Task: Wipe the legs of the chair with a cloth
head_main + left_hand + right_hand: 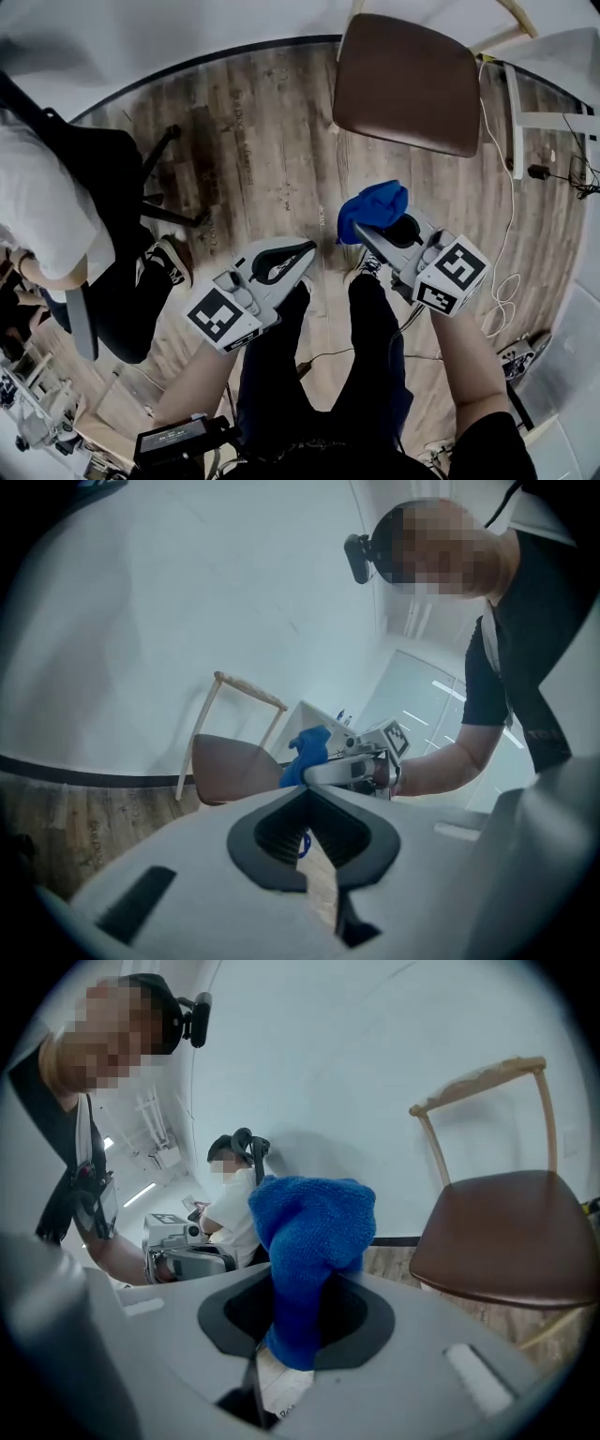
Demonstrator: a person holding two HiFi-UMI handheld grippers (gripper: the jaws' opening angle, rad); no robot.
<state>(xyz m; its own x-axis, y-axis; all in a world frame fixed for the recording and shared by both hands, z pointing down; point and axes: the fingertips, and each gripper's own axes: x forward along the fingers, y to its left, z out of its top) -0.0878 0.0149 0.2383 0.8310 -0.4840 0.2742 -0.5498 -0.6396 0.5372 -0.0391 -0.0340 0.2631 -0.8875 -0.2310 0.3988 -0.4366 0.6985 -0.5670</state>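
Two claws are up in front of us, and we judge wiping not yet begun. The right claw (pixel 364 232) pinches the blue cloth (pixel 375 206), which bunches out past its tips. The left claw (pixel 305 249) is pressed together on nothing. The chair (pixel 408 80) stands ahead on the wood floor (pixel 262 141), apart from the cloth, its legs mostly hidden under the seat. We're at the approach step. Next we'd go low with the right claw and press the cloth against a leg.

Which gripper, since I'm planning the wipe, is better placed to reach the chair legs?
Right. The right gripper is shut on the blue cloth and sits nearer the chair; the left gripper is shut, holding nothing.
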